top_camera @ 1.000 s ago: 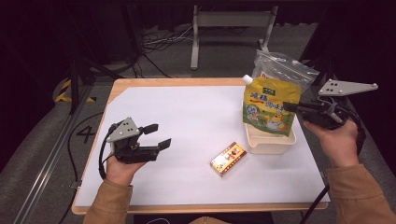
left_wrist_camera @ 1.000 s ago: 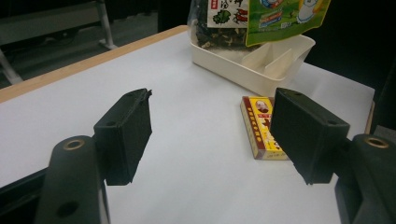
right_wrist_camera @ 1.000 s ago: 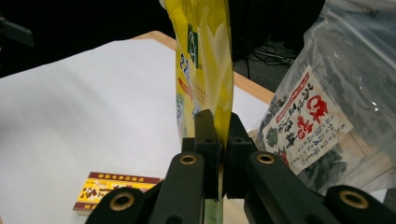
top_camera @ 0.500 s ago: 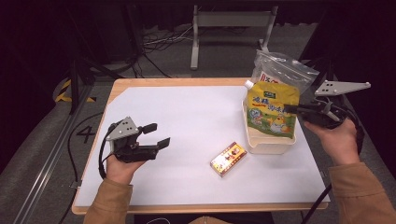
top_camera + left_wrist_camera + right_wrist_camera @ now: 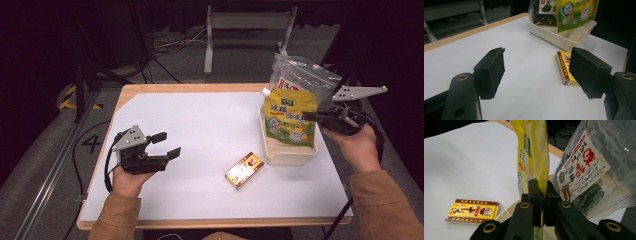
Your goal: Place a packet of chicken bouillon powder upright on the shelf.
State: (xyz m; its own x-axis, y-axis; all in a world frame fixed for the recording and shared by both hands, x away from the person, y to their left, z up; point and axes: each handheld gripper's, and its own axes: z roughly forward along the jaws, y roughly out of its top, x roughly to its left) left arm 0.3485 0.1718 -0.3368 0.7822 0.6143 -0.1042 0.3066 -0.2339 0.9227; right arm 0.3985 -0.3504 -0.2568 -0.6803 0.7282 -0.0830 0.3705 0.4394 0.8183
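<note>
Presently right gripper [image 5: 309, 116] fingers pinch the yellow pouch [image 5: 289, 120] edge, pouch standing in white tray [image 5: 290, 155], apparently against clear bag [image 5: 305, 75]. Left gripper [image 5: 167, 145] fingers apart, empty, over desk [image 5: 200, 130].

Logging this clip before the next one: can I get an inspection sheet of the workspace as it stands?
Surface: white sheet on a wooden table.
Job's things: yellow pouch upright in the white tray, clear bag behind it.
Clutter: small box lying flat beside the tray.
Grippers: right tool shut on the pouch's edge; left tool open, holding nothing.
Cables: one trails from the left tool; more on the floor.
Surroundings: dark room, metal stand behind the table.
</note>
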